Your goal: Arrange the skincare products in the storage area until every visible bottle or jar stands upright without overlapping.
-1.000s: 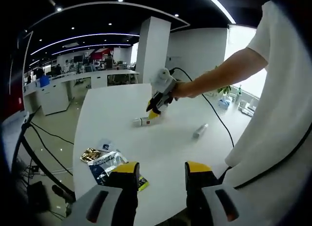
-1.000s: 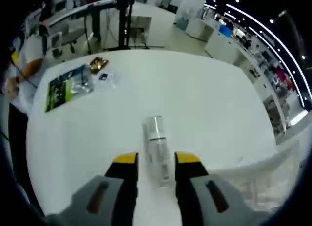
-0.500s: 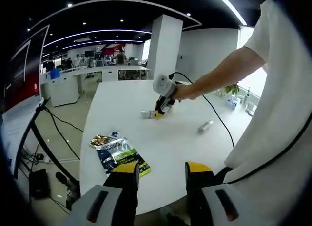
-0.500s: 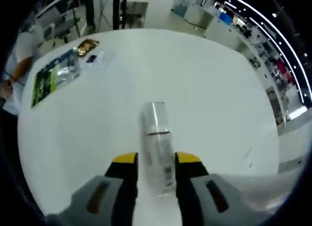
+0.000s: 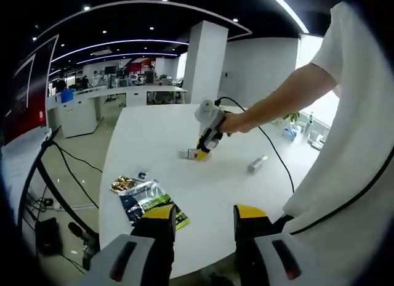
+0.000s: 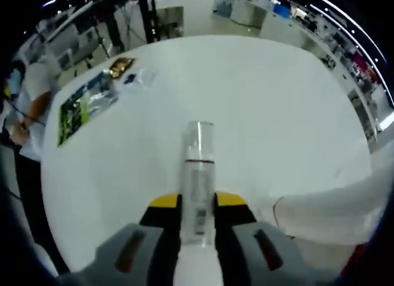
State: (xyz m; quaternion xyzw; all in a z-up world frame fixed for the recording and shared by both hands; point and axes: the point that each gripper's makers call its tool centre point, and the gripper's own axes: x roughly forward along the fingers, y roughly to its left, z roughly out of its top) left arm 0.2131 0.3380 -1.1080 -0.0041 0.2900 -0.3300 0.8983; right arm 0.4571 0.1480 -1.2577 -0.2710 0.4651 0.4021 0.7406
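My right tool (image 6: pixel 197 203) clamps the lying bottle (image 6: pixel 198 178); I'd tip it upright gently. My left tool (image 5: pixel 204 217) idles, released.

Green packet (image 5: pixel 151 201) and gold sachet (image 5: pixel 122 183) — near table (image 5: pixel 215 181) edge.

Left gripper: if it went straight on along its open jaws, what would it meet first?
Probably the white table. The left gripper points over its near edge, with the sachet packets off to one side and the right gripper, shut on a clear bottle, farther along. Depth is unclear.
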